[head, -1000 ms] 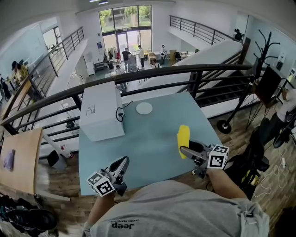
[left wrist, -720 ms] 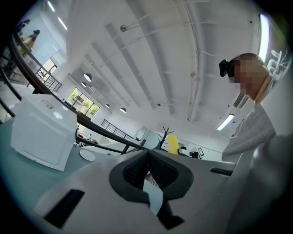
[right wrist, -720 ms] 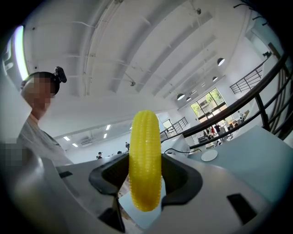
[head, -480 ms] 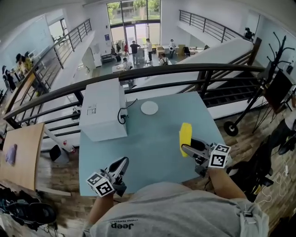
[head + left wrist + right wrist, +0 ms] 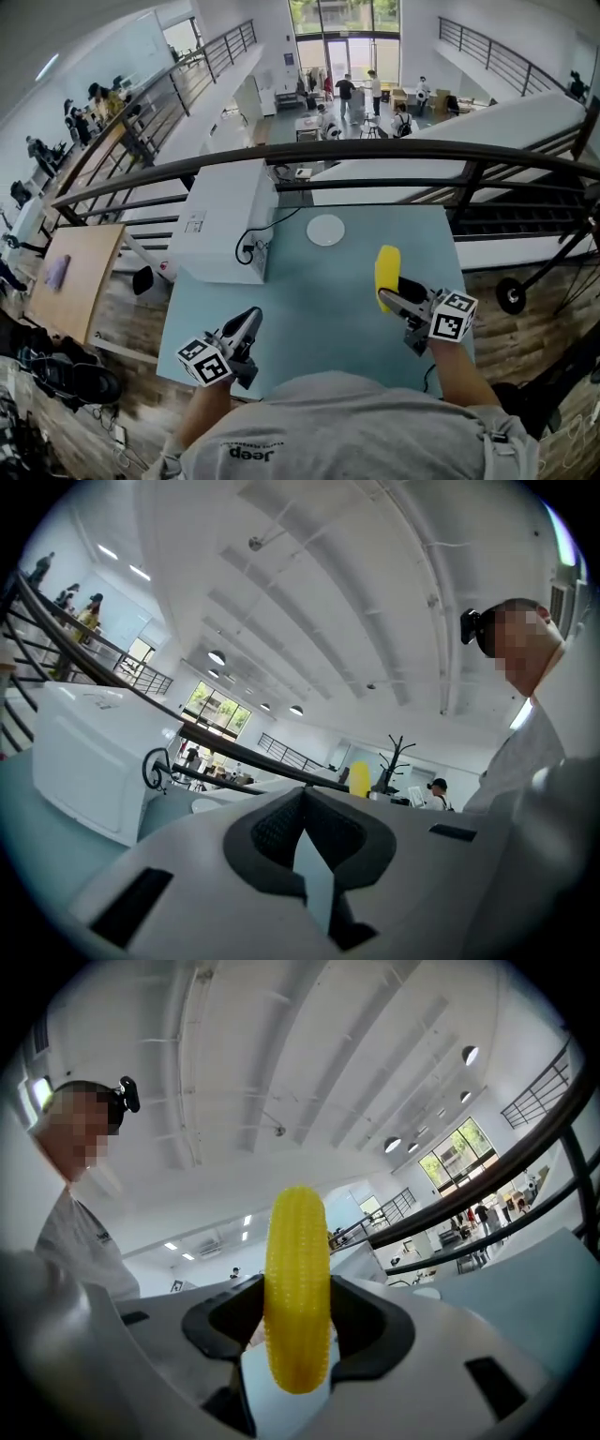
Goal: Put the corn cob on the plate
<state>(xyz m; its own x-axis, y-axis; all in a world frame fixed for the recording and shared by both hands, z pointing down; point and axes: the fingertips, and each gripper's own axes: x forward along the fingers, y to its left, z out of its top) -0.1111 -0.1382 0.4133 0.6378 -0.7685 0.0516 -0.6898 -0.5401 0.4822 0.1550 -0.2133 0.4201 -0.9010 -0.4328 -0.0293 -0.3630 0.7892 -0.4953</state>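
Right gripper (image 5: 392, 298) clamps the cob (image 5: 386, 270) by its near end, short of the plate (image 5: 325, 230). Left gripper (image 5: 246, 330) is closed and empty. Carry the cob over the plate centre, lower until supported, then release.

corn cob (image 5: 386, 265) end hidden (right gripper (image 5: 393, 290)), people (image 5: 349, 89) tiny
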